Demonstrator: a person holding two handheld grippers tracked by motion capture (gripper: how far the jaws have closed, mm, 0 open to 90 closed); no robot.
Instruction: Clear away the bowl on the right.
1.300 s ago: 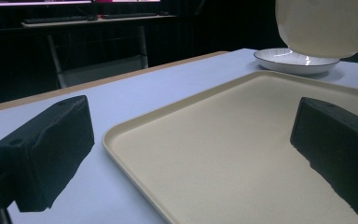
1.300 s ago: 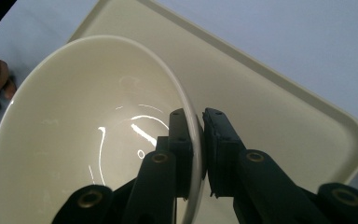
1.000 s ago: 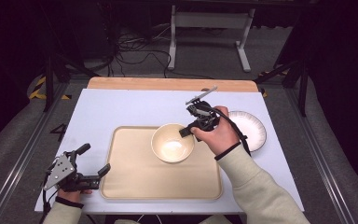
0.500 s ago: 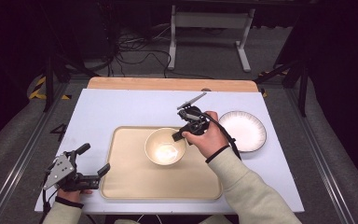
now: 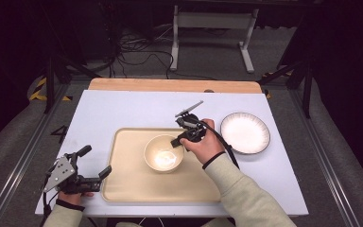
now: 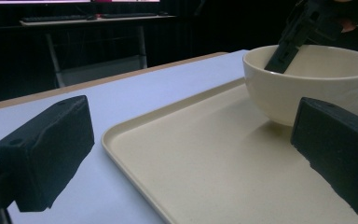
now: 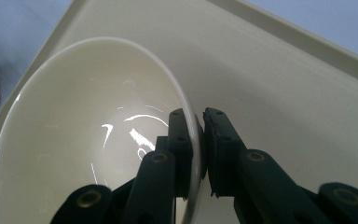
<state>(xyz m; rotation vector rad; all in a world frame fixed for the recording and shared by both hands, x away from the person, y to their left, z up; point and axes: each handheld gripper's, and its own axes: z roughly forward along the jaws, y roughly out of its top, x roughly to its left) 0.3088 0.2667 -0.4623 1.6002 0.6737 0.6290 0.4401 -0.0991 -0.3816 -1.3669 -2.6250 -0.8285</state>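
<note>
A cream bowl (image 5: 163,153) is over the middle of a beige tray (image 5: 127,189). My right gripper (image 5: 176,141) is shut on the bowl's right rim, one jaw inside and one outside. The right gripper view shows the rim of the bowl (image 7: 84,130) pinched between the pads of the right gripper (image 7: 200,135), with the tray (image 7: 284,102) beneath. The bowl (image 6: 307,79) is at or just above the tray (image 6: 168,172); contact is unclear. My left gripper (image 5: 94,161) is open and empty by the tray's left front corner. The left gripper (image 6: 193,149) has its jaws wide apart.
A white plate with a dark rim (image 5: 245,133) lies on the white table to the right of the tray. A wooden strip (image 5: 170,85) runs along the table's far edge. A person's sleeve (image 5: 246,198) reaches in from the bottom right.
My right gripper has carried the bowl down and a little to the left, toward the tray's middle. The left gripper has stayed in place.
</note>
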